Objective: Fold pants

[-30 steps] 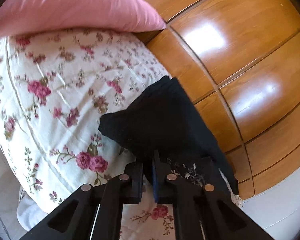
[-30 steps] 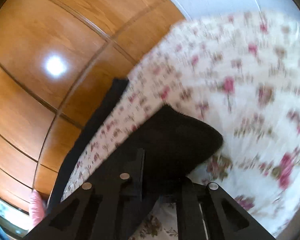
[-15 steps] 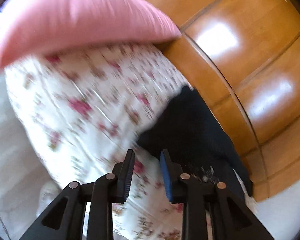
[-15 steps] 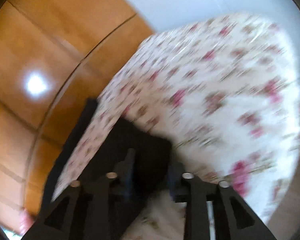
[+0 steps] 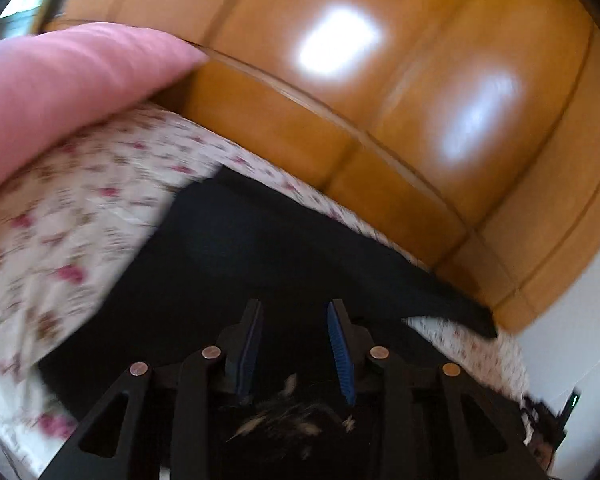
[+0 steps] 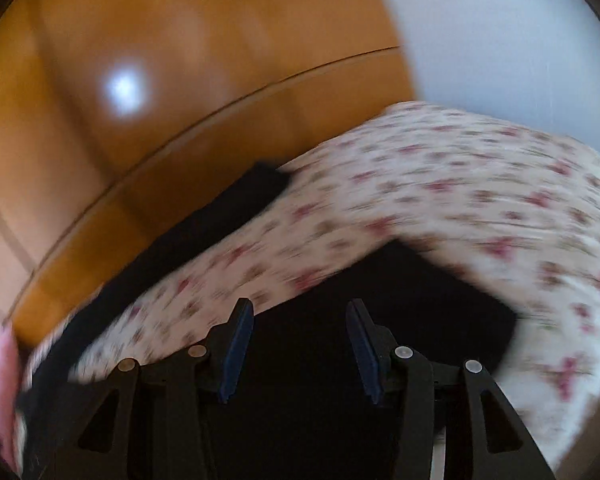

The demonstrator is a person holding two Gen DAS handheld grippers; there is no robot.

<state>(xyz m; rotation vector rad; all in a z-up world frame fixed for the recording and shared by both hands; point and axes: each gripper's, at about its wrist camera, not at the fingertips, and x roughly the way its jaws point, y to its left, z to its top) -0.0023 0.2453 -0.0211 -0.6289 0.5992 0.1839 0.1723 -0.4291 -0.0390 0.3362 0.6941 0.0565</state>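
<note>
1. We see the left gripper (image 5: 294, 312) with jaws parted, nothing clamped; they have just been opening. Dark pants (image 5: 228, 264) lie flat under and ahead of it, not pinched between the blue pads (image 5: 342, 354).
2. We see the right gripper (image 6: 298, 308) likewise parted, a touch wider, jaws just been opening, empty. Pants (image 6: 400, 312) lie below and between the fingers, pads clear of the cloth.
3. Surface: a bed under a floral bedspread (image 5: 80, 216), white with pink roses, quilted, wrapping around the pants left of the left claw and right of and beyond the right claw (image 6: 480, 200).
4. Beyond both claws: a glossy orange-brown wooden headboard (image 5: 380, 100) with panel seams and bright reflections.
5. White wall (image 6: 500, 32) up-right of the right claw.
6. Pink pillow (image 5: 60, 88), smooth, plump, up-left of the left claw, resting on the bedspread against the wood.
7. A narrow strip of pants (image 6: 204, 224) runs along the bed edge, left of the right claw, next to the headboard.
8. Both views are motion-blurred.
</note>
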